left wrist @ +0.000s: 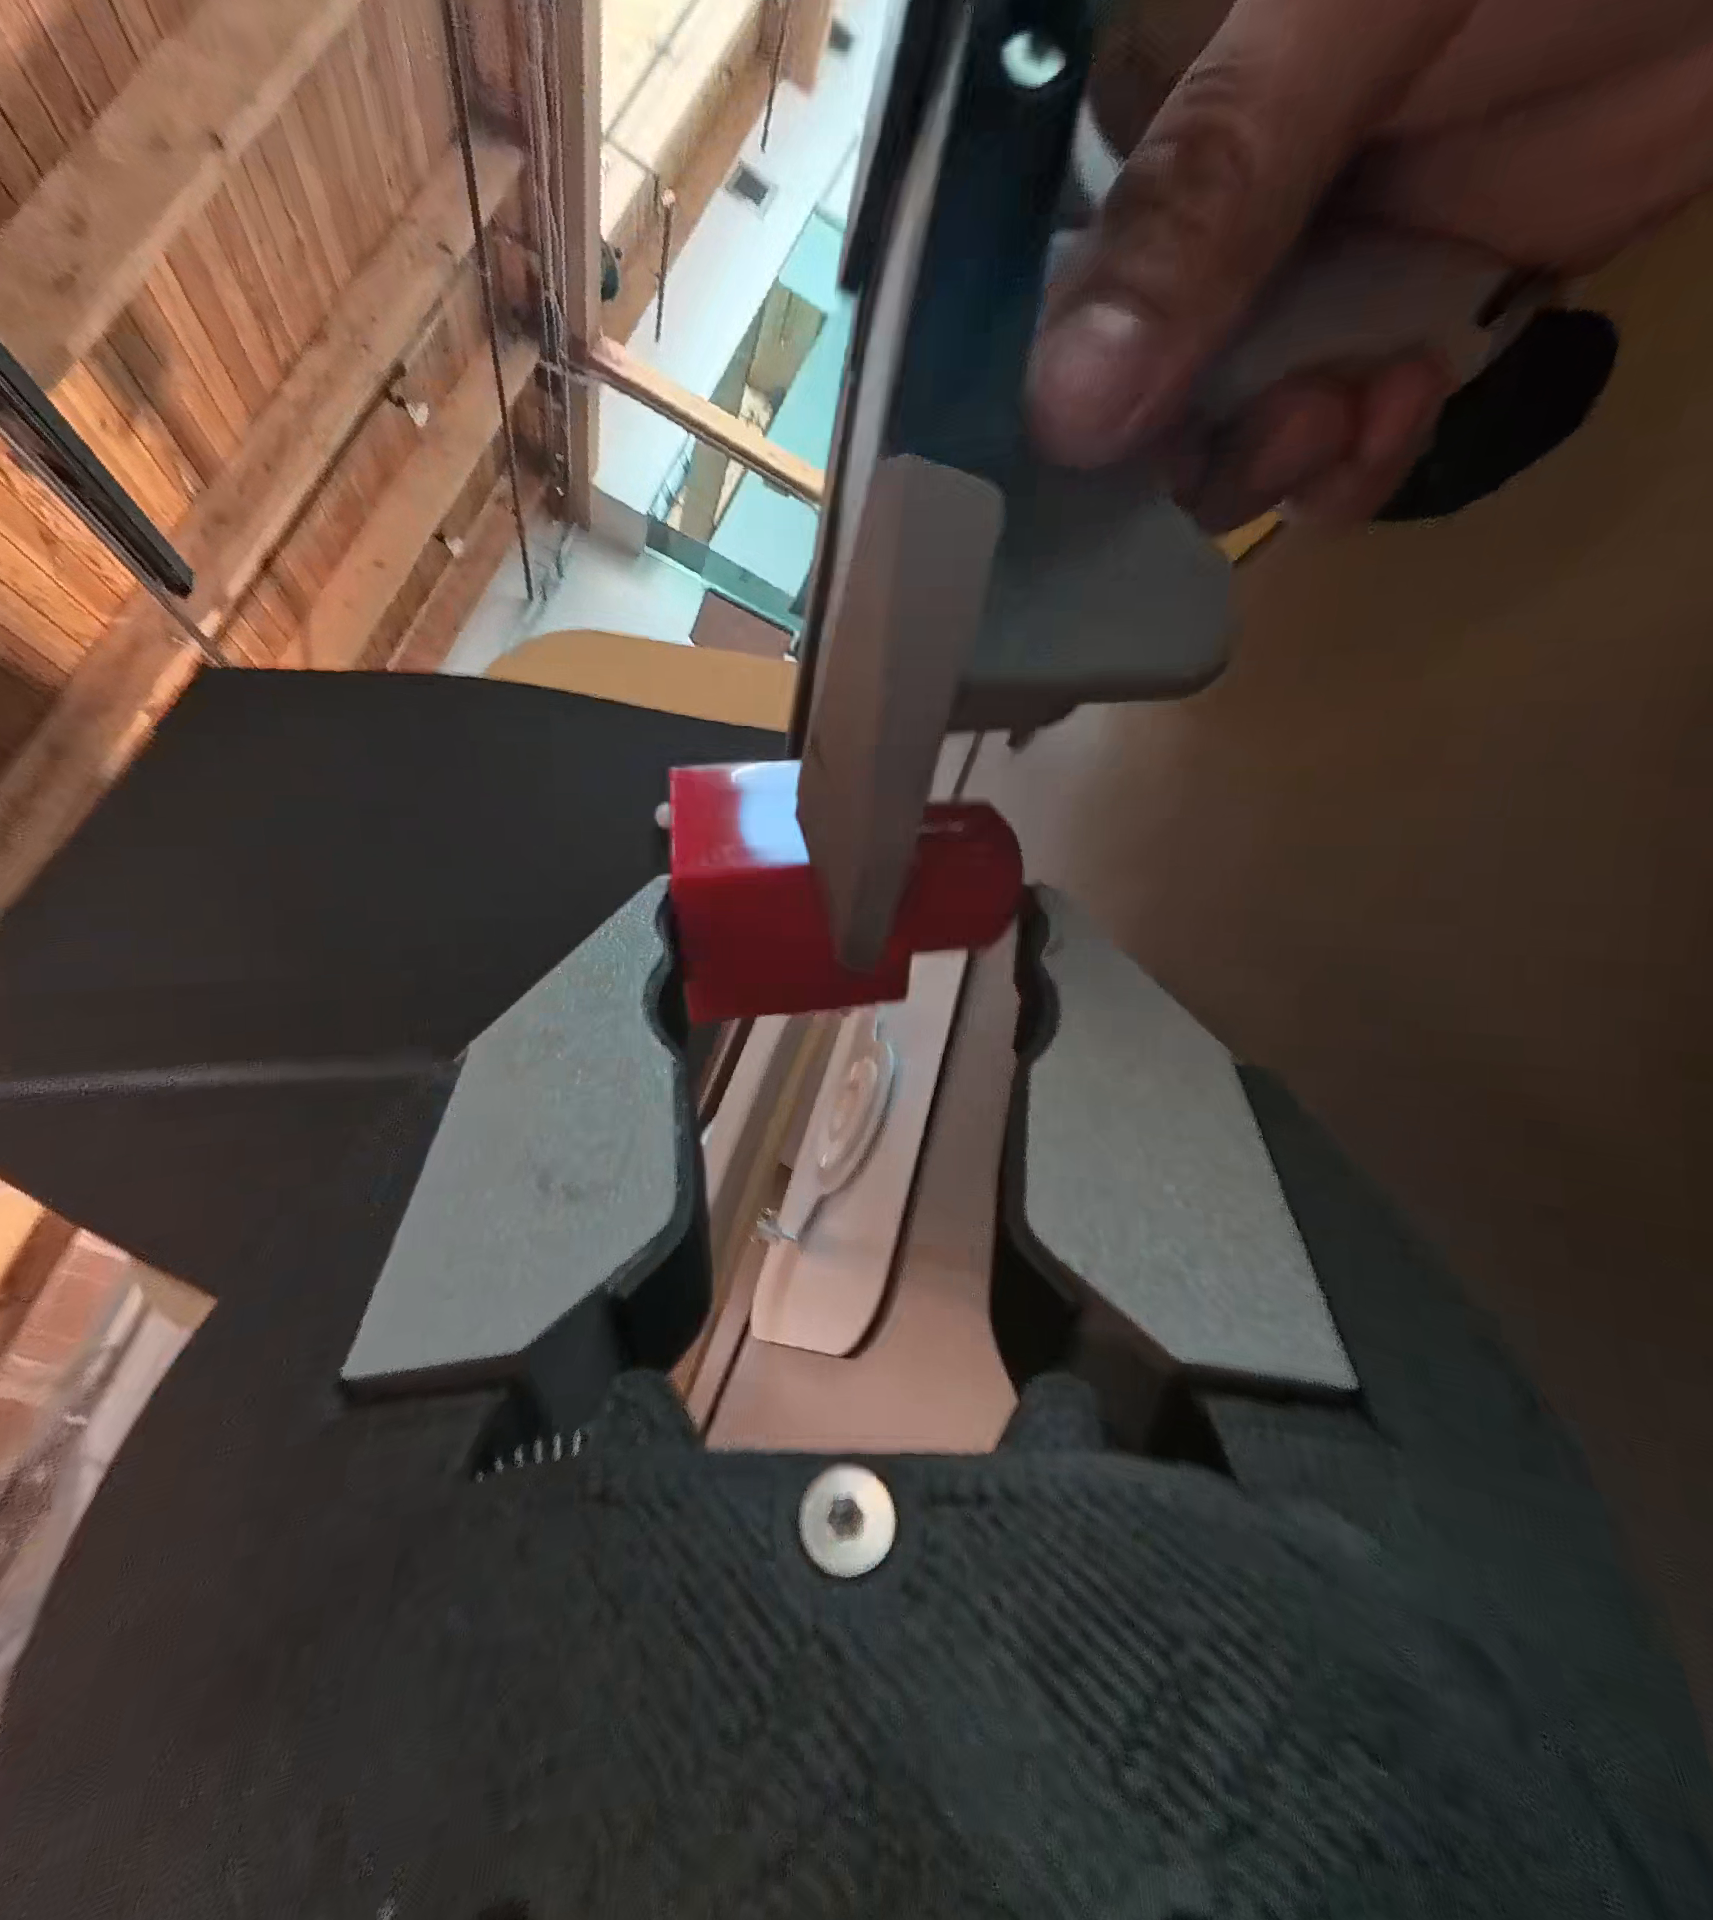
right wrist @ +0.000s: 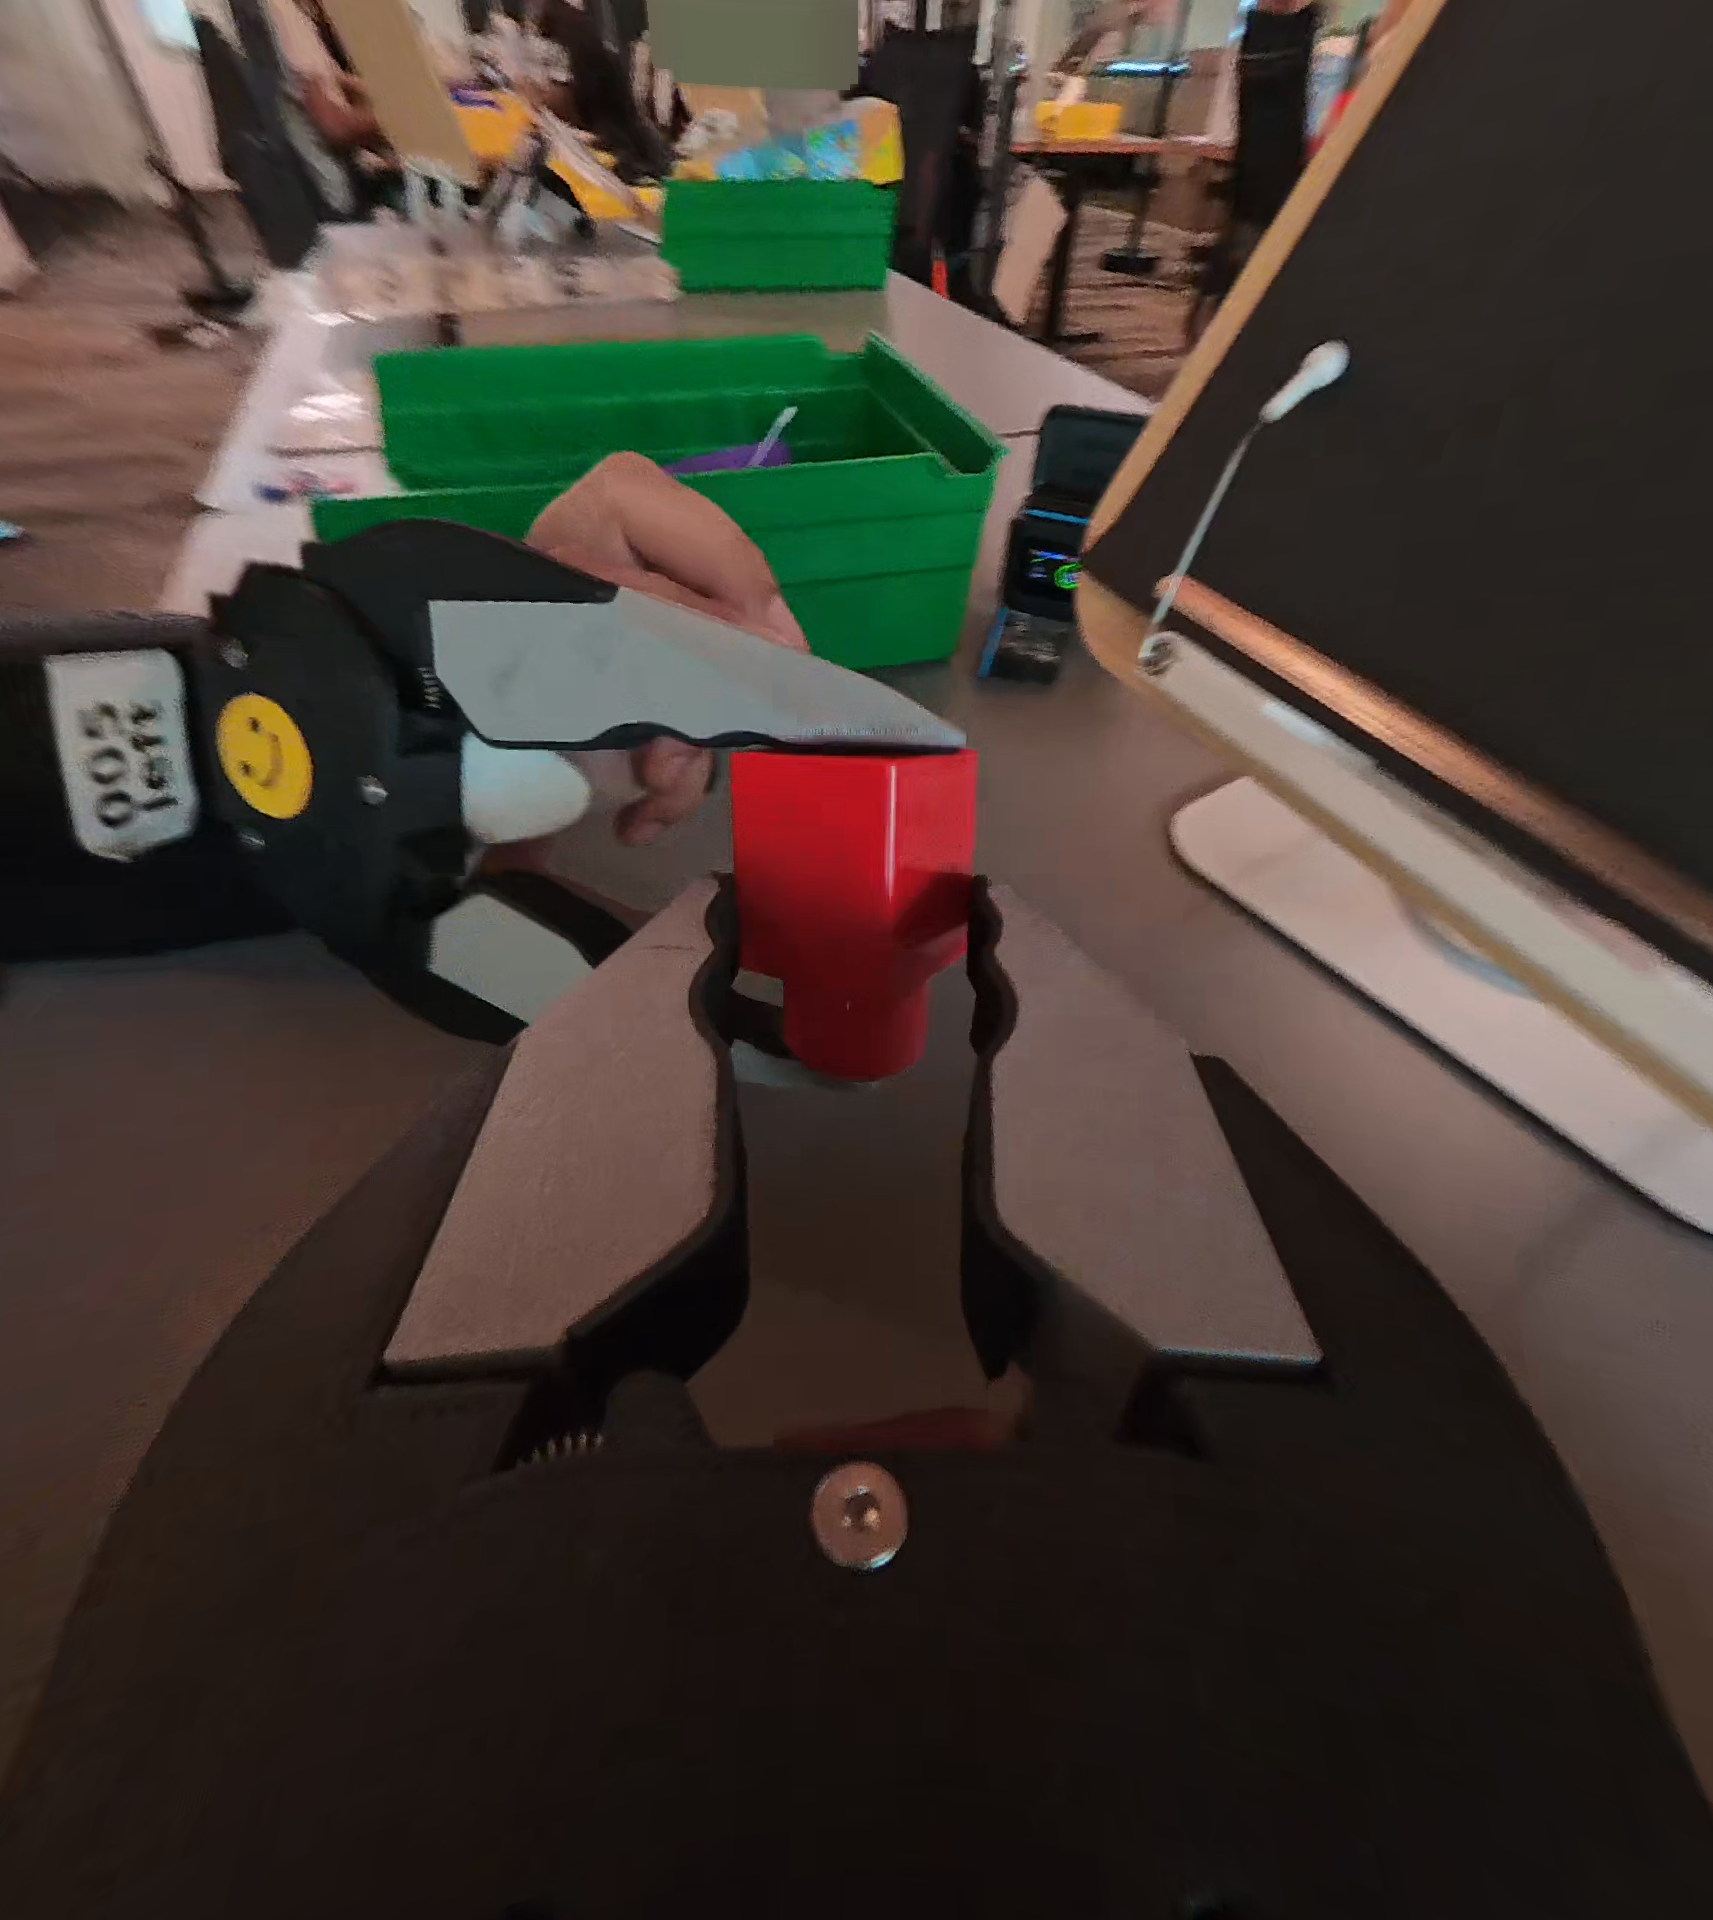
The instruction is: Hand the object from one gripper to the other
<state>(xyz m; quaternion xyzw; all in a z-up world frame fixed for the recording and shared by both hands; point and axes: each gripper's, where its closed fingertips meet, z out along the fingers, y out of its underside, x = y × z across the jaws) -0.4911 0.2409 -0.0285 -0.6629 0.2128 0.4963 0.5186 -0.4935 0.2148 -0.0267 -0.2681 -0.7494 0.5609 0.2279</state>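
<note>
Grey table [right wrist: 1091, 790], red block [right wrist: 847, 883] between both grippers' fingers [right wrist: 623, 1091]

Red block [right wrist: 847, 883], stubby peg, gripper-held

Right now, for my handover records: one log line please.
stage: handover | red block: in both grippers | left gripper: shut | right gripper: shut

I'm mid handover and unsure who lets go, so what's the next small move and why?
Probably open one gripper while the other holds. Both the left gripper and right gripper appear shut on the red plastic block, held above the grey table.
</note>
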